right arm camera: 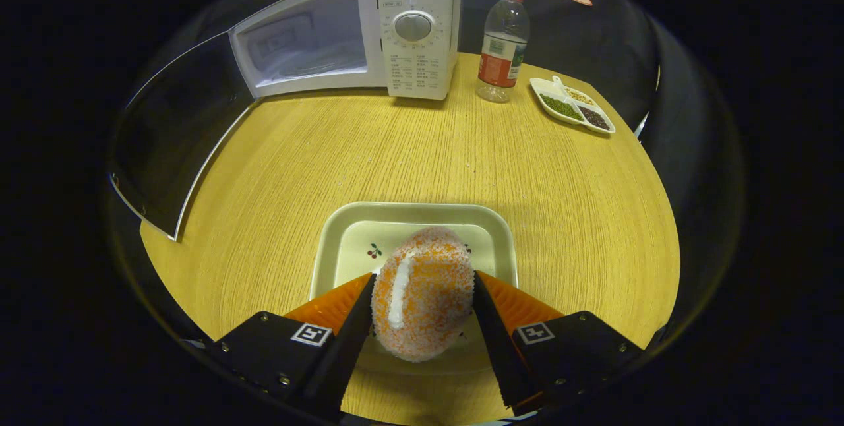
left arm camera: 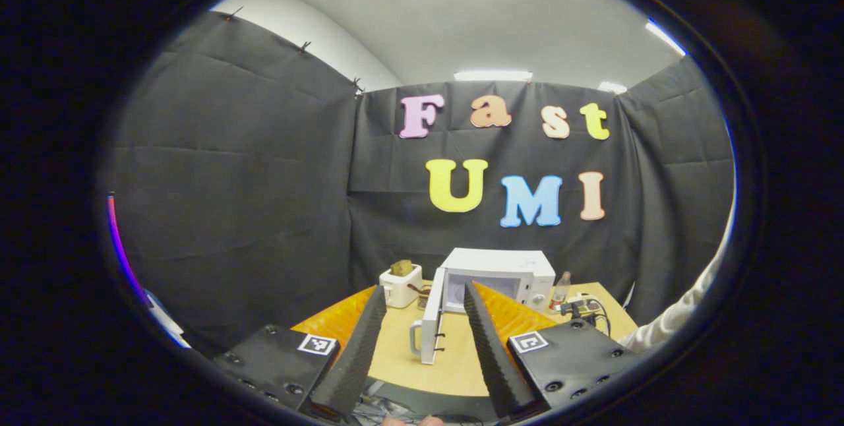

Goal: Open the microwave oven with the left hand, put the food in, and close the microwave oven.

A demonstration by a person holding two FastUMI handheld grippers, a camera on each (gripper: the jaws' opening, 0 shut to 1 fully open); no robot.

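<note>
Right gripper [right arm camera: 422, 294] clamped on round orange sugar-coated bun [right arm camera: 422, 291] over cream rectangular tray [right arm camera: 349, 228] on near part of wooden table [right arm camera: 527, 169]. White microwave oven [right arm camera: 415, 30] far left, door [right arm camera: 175, 129] swung open. Left gripper [left arm camera: 422, 294] spread apart, holding nothing, well back from the oven.

left claw [left arm camera: 422, 294]: black screwed housings, square black-and-white markers, ribbed fingers | right claw [right arm camera: 422, 281]: same housings, markers | sleeve [left arm camera: 679, 317]: white, far right
</note>
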